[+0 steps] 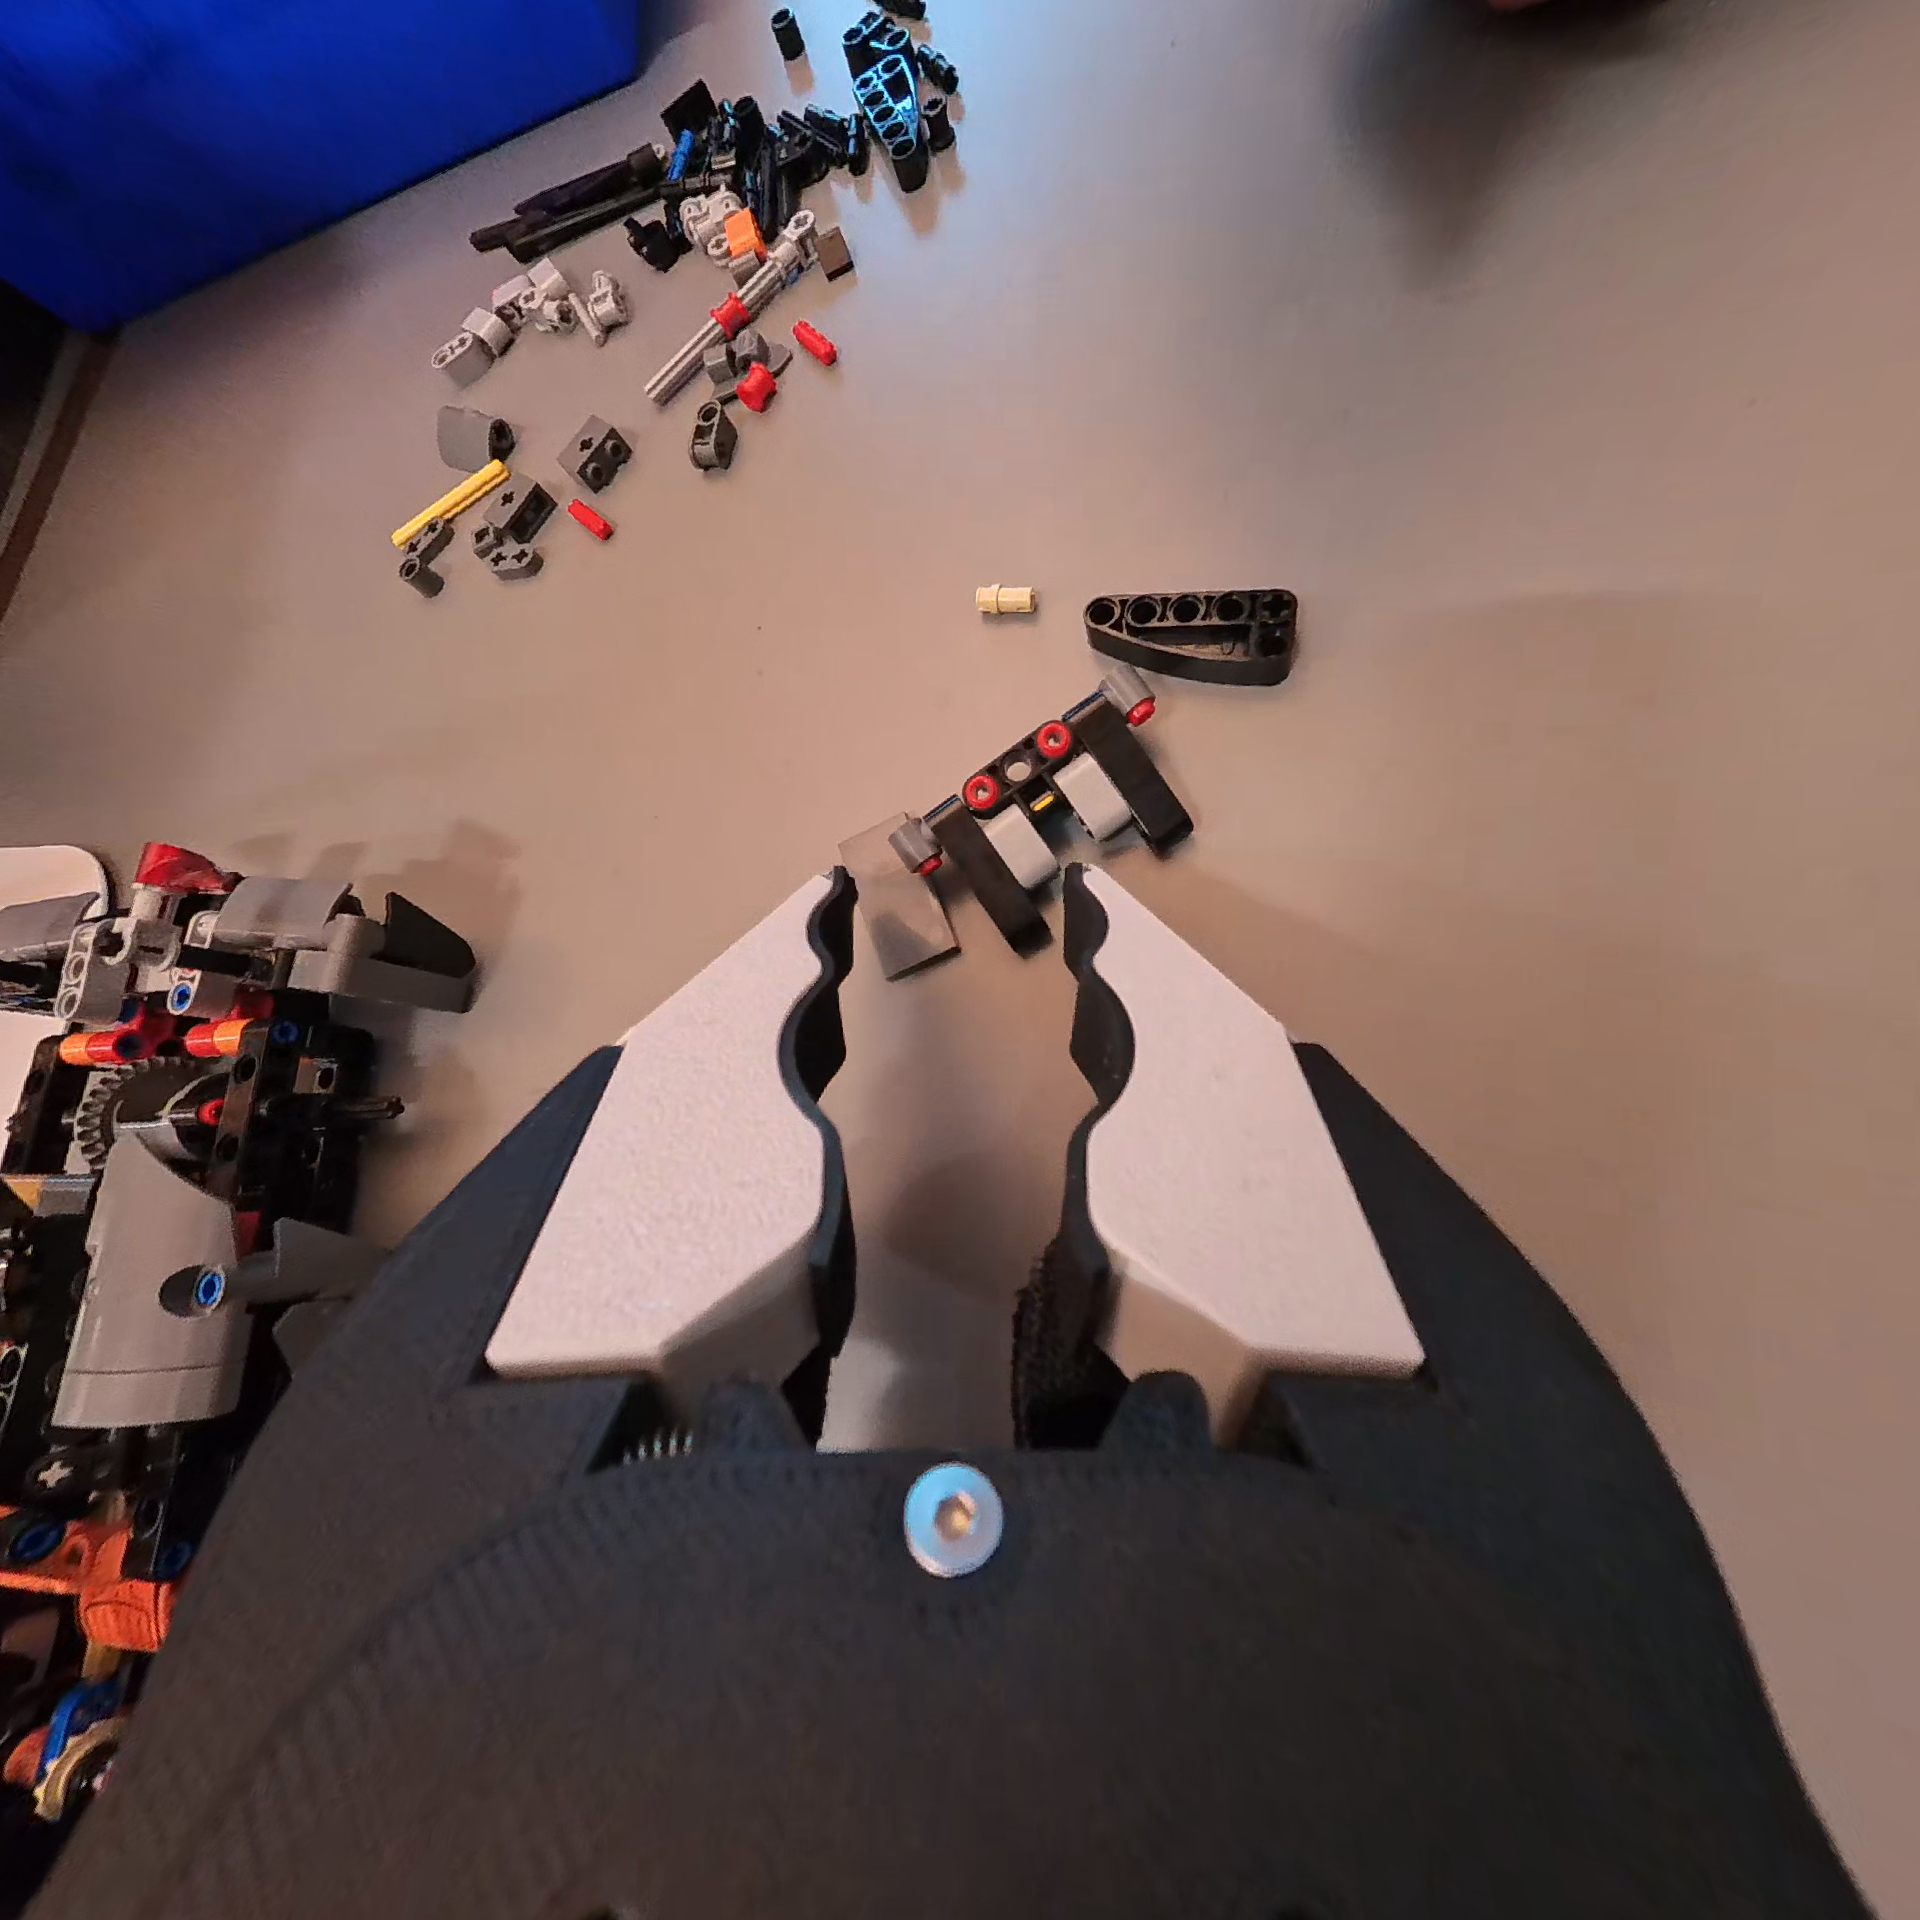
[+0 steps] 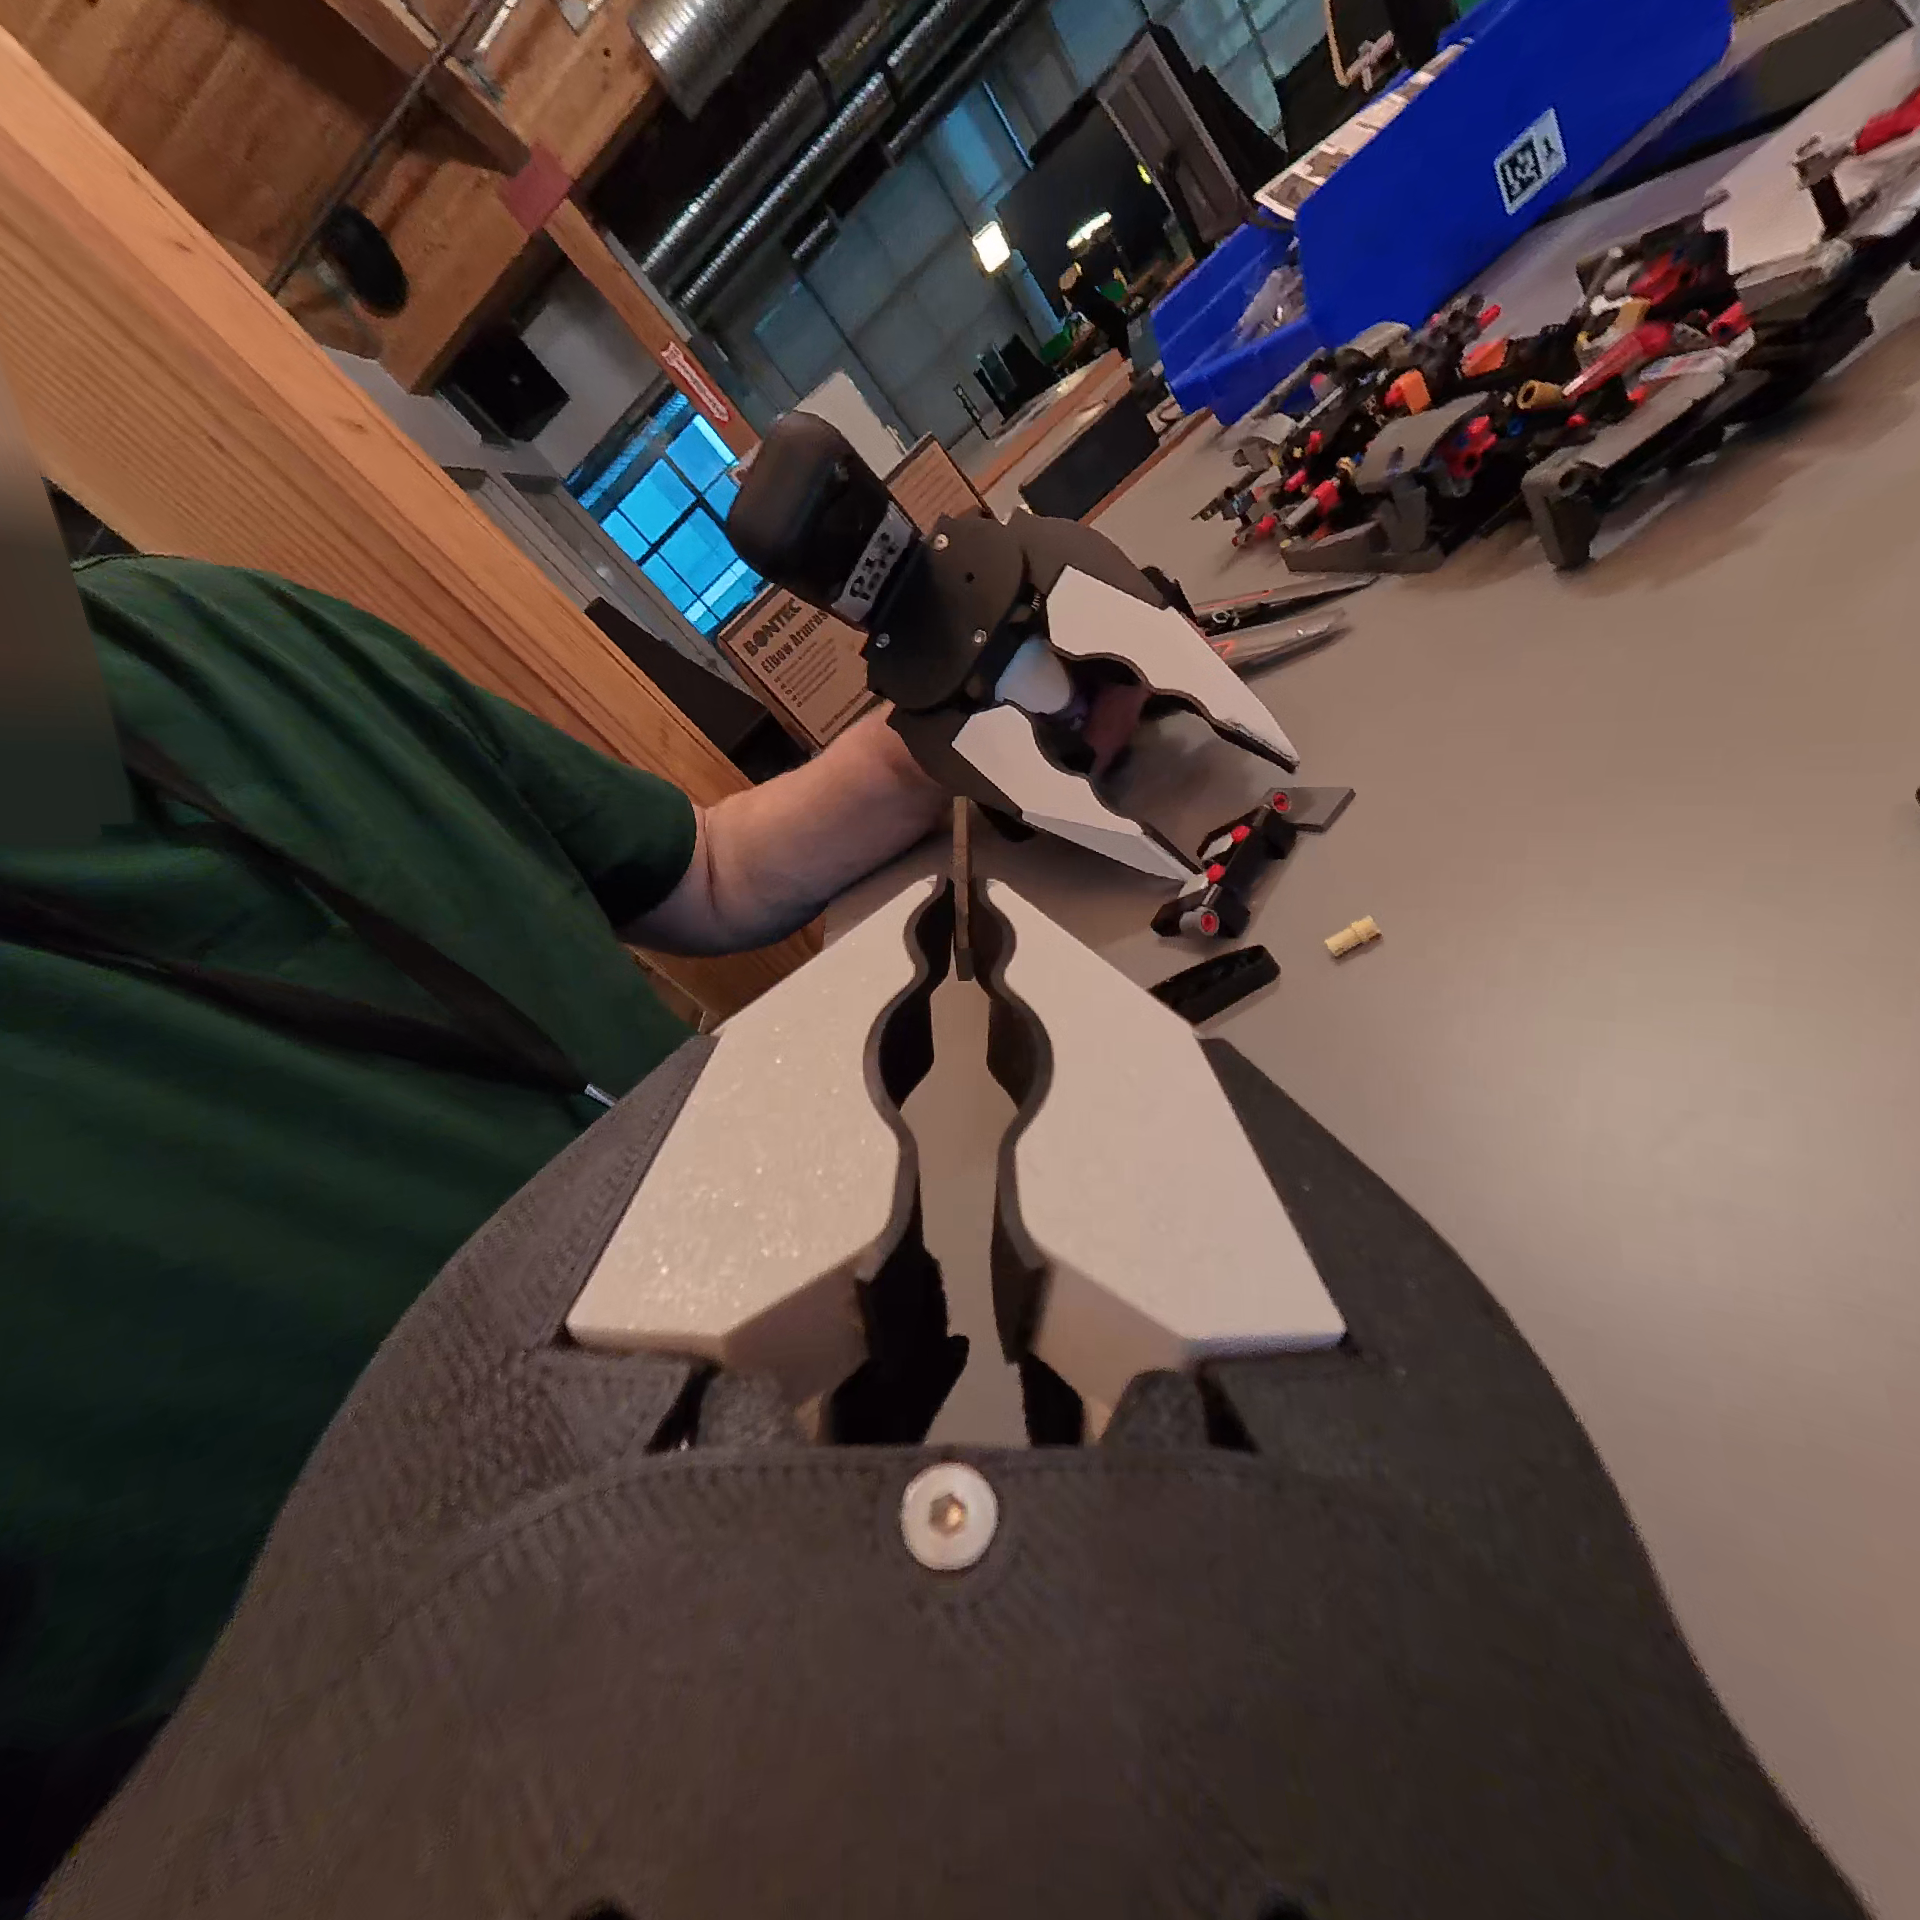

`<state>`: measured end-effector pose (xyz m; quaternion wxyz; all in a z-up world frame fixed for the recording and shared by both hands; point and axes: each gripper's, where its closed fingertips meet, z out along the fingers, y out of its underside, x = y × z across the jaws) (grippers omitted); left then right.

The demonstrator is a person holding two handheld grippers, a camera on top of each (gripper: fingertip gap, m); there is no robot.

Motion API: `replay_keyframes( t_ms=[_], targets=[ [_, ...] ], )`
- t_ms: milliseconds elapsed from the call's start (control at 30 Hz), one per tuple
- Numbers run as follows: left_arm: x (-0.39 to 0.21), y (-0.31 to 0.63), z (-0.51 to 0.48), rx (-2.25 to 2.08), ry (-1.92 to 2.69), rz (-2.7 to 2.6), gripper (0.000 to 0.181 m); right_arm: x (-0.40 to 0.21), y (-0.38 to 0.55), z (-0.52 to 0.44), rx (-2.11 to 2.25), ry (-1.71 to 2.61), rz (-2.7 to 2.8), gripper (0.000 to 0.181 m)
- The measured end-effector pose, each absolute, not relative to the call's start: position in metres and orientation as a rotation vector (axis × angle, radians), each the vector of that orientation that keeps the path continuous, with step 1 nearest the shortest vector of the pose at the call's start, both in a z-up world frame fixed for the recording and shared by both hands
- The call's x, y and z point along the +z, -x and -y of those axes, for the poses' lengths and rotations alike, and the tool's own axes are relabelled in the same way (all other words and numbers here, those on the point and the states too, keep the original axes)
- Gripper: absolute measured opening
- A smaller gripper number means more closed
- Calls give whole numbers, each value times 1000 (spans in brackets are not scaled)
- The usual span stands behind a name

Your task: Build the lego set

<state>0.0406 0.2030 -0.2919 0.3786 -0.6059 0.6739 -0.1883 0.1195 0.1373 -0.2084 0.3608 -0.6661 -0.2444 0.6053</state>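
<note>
The left gripper [image 1: 958,883] hangs over the grey table [image 1: 1455,1039] with its jaws apart and empty. Just past its tips, at 12 o'clock, lies a small black and grey subassembly [image 1: 1049,800] with red pins, a flat grey tile [image 1: 906,914] at its near end beside the left fingertip. Beyond it at 1 o'clock sit a black curved beam [image 1: 1195,634] and a tan pin [image 1: 1006,600], each apart from the rest. The loose parts pile [image 1: 686,260] spreads at 11 o'clock, near a blue bin [image 1: 260,135]. The big model [image 1: 177,1143] crowds the view's left edge at 9 o'clock. From 1 to 4 o'clock the tabletop is bare.

The right gripper [image 2: 964,914] has its jaws nearly together, clamped on a thin flat piece [image 2: 962,894] standing upright between the tips. Beyond it, the person's forearm [image 2: 790,852] crosses the table edge.
</note>
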Motion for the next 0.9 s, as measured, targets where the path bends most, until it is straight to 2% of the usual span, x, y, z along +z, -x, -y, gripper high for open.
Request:
replay_keyframes(
  t_ms=[367, 433, 533, 767, 900],
  targets=[
    [-292, -41, -203, -486, 1551, -1725, 38, -267, -132, -169, 1252, 2167, 432, 1],
    [-292, -41, -203, -486, 1550, -1726, 38, -273, -133, -173, 1206, 2209, 410, 7],
    [-292, -41, -203, -486, 1551, -1725, 38, -277, -136, -177, 1154, 2234, 383, 19],
    [-292, -41, -203, -488, 1552, -1725, 38, -271, -150, -185, 966, 2176, 409, 18],
    [-292, -42, -203, -491, 1554, -1726, 38, -265, -159, -195, 819, 2177, 456, 23]
  ],
)
